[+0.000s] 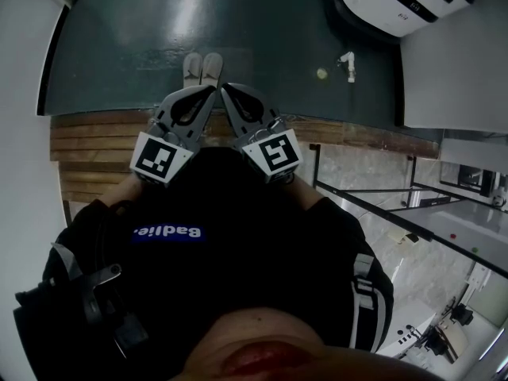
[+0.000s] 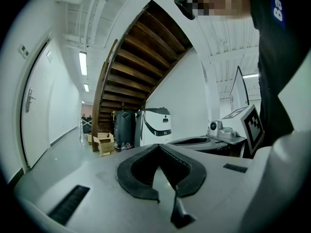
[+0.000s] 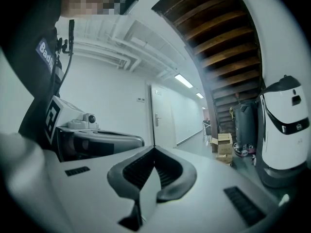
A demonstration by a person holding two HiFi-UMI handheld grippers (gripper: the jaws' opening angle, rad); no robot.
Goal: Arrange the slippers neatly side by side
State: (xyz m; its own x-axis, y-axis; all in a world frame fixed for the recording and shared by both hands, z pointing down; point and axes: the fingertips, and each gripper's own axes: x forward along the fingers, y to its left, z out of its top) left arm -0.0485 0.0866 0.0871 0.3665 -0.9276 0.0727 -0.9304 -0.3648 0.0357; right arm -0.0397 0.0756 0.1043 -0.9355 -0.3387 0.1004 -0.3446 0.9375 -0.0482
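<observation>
Floor [image 1: 119,46]: dark and glossy, filling the top of the head view; a wooden step [image 1: 87,145] borders it at 6 o'clock.
White machine [image 1: 397,2]: parked at 2 o'clock in the head view (no part in the task).
Slippers [image 1: 202,68]: pale pair on the floor, touching along their inner sides, ends about level; they lie at 12 o'clock of both claw tips.
Step in hand: judged a final check, since the pair already reads as neat. To do it well, compare the near ends and the seam between the two. If either is off, come down and nudge lightly from the outer side, never from above.
Left claw [image 2: 156,145]: jaws fully together, nothing between them, pointing level across the hallway, touching no slipper.
Right claw [image 3: 154,148]: likewise closed and empty (its tip sits at 3 o'clock of the left one).
</observation>
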